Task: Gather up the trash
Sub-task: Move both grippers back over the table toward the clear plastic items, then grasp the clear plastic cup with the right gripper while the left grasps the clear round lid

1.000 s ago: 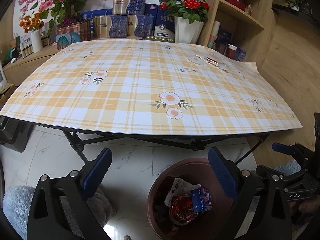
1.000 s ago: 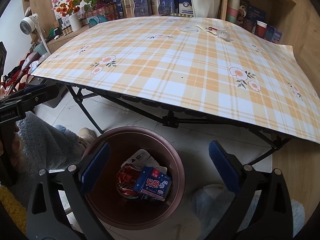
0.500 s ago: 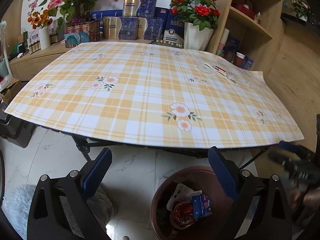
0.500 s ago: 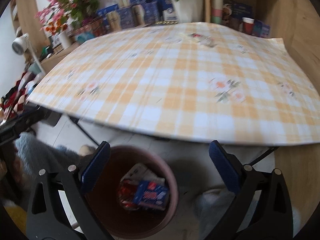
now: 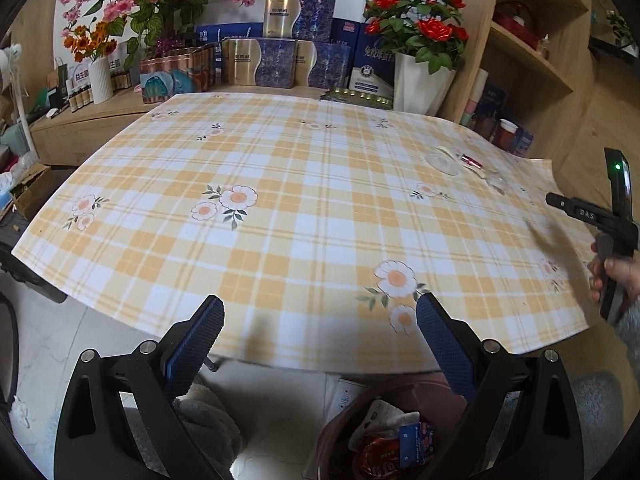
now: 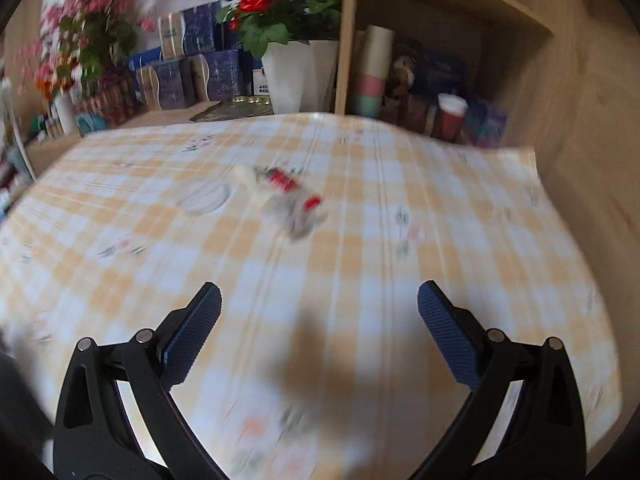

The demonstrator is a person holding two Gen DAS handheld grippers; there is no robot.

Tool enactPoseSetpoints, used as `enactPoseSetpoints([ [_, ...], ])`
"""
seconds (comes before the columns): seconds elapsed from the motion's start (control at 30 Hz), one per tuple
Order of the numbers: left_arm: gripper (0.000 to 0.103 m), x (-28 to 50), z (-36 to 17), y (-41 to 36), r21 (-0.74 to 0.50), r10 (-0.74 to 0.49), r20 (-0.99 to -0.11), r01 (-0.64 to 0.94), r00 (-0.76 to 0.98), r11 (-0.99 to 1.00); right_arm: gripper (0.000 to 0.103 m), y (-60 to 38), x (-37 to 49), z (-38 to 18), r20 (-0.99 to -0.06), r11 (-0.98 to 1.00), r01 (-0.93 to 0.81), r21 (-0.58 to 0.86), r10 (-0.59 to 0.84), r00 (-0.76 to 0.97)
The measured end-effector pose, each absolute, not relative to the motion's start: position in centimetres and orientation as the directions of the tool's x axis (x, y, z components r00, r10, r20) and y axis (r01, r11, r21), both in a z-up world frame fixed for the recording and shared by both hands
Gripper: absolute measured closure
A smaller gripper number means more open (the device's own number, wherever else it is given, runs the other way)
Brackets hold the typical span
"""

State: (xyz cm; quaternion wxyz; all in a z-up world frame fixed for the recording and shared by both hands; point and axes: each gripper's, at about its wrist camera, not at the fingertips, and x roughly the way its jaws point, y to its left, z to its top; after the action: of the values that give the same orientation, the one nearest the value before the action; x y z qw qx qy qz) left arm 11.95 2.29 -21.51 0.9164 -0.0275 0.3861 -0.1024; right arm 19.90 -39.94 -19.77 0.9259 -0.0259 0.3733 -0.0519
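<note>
Trash, a crinkled clear wrapper with red print [image 6: 294, 208] on the yellow plaid-covered bench [image 6: 360, 280], could be skidded away or missed by the wide-spread, empty right tool [image 6: 319, 316], since the view is blurred.

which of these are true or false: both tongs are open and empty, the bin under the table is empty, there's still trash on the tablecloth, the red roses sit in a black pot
Both tongs are open and empty: true. The left tongs and right tongs are spread with nothing between them.
The bin is empty: false. The brown bin already holds wrappers.
Trash remains on the tablecloth: true. Clear, red-marked trash lies on the checked tablecloth near its far right corner.
The red roses sit in a black pot: false. The red roses stand in a white pot.
</note>
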Motion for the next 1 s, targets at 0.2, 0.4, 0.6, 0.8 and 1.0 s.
enactPoseSetpoints([
  [0.2,0.009,15.2,-20.9,2.2,-0.128,-0.191,-0.7,0.143,0.688,0.981,0.022,-40.1,26.7,-20.6,-0.709,0.999,0.035,-0.028,-0.045,0.704],
  [0.4,0.009,18.0,-20.5,0.9,-0.117,-0.186,-0.689,0.145,0.701,0.982,0.035,-40.9,30.7,-22.6,-0.744,0.993,0.057,0.104,0.04,0.667],
  [0.6,0.009,19.8,-20.6,-1.2,-0.122,-0.221,-0.69,0.191,0.689,0.974,0.046,-40.3,31.4,-24.0,-0.774,0.994,0.006,0.107,0.079,0.628],
  [0.8,0.009,20.9,-21.3,-3.4,-0.139,-0.259,-0.705,0.23,0.66,0.963,0.071,-39.5,31.2,-24.2,-0.774,0.996,-0.035,0.083,0.086,0.627],
  [1.0,0.009,22.6,-21.5,-6.6,-0.176,-0.33,-0.717,0.299,0.614,0.938,0.077,-40.4,28.3,-22.6,-0.649,0.993,0.003,0.118,0.075,0.757],
])
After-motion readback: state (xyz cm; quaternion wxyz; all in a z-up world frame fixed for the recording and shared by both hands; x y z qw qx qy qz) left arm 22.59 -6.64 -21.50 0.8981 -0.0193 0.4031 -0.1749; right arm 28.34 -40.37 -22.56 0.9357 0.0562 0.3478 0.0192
